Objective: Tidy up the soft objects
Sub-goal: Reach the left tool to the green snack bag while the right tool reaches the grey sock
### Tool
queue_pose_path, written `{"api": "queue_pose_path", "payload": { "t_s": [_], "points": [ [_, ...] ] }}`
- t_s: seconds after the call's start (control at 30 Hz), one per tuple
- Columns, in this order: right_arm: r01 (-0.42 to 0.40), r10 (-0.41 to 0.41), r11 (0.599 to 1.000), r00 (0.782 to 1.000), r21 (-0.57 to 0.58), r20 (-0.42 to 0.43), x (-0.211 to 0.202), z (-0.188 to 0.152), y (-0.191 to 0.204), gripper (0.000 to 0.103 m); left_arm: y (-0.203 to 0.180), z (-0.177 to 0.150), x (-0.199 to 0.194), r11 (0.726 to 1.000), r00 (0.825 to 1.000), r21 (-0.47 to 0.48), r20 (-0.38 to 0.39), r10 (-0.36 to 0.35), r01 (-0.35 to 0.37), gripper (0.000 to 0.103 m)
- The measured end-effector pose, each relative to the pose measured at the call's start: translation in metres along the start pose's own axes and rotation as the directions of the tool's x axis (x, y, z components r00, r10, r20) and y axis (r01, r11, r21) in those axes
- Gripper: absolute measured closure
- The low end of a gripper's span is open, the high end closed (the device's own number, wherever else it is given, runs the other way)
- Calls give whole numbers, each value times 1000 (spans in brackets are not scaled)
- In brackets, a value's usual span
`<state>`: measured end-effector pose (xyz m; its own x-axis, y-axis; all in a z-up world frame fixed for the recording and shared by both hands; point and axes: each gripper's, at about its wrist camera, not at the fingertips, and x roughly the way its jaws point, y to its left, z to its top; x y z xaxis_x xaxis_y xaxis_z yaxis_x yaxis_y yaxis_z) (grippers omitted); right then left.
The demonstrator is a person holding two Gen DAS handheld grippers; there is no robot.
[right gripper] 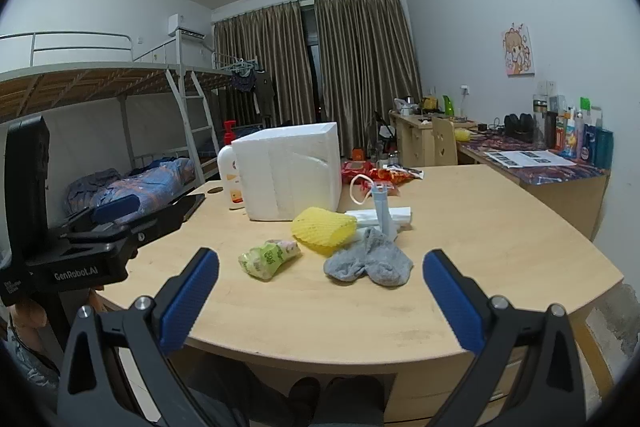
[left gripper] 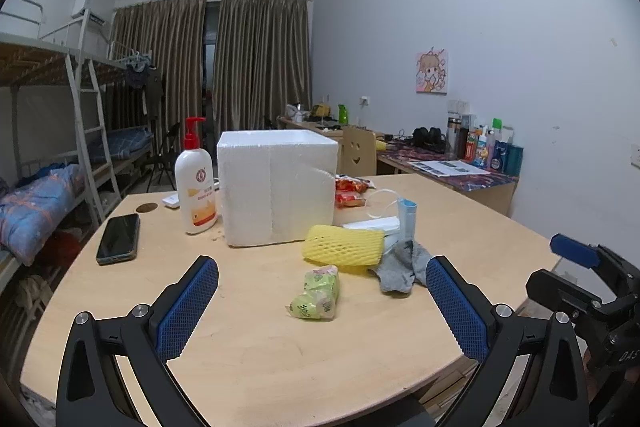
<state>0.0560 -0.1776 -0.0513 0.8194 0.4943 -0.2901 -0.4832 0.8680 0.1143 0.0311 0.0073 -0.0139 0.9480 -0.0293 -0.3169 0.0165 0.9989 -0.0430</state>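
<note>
Left gripper point(left gripper: 322, 303) and right gripper point(right gripper: 320, 291) both gape wide, empty, above the table point(left gripper: 280, 355). Only the left view shows the phone point(left gripper: 118, 239) fully; the right view shows it barely.

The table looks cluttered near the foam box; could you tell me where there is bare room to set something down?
The table is bare along its near edge, in front of the green packet, and on the right beyond the grey sock. It is crowded between the foam box, yellow foam net and sock.

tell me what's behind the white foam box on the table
Red snack packets show past the white foam box at its right; a lotion pump bottle stands at its left. Anything directly behind it, and its inside, is hidden.
</note>
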Motion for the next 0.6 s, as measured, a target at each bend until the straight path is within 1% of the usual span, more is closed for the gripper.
{"api": "queue_pose_path", "payload": {
  "t_s": [0.1, 0.17, 0.23, 0.37, 0.47, 0.6],
  "points": [
    [19, -19, 1000, 1000, -1, -4, 7, 0, -5, 0, 1, 0, 12, 1000, 1000, -3, -17, -7, 7, 0],
    [22, -22, 1000, 1000, 15, -15, 13, 0, -10, 0, 2, -2, 22, 1000, 999, -17, -41, -26, 25, 0],
    [28, -28, 999, 999, 17, -25, 18, 0, -15, 0, 2, -5, 33, 999, 997, -12, -73, -39, 38, 0],
    [35, -33, 999, 998, 21, -56, 30, -1, -21, 0, 1, -10, 52, 1000, 994, 11, -113, -15, 16, 0],
    [35, -33, 999, 997, 26, -71, 38, -2, -25, 0, 6, -12, 64, 1000, 990, -14, -137, -27, 25, 0],
    [41, -38, 999, 994, 29, -99, 51, -3, -30, 0, 5, -14, 80, 1000, 988, 15, -153, -22, 25, 0]
  ]
}}
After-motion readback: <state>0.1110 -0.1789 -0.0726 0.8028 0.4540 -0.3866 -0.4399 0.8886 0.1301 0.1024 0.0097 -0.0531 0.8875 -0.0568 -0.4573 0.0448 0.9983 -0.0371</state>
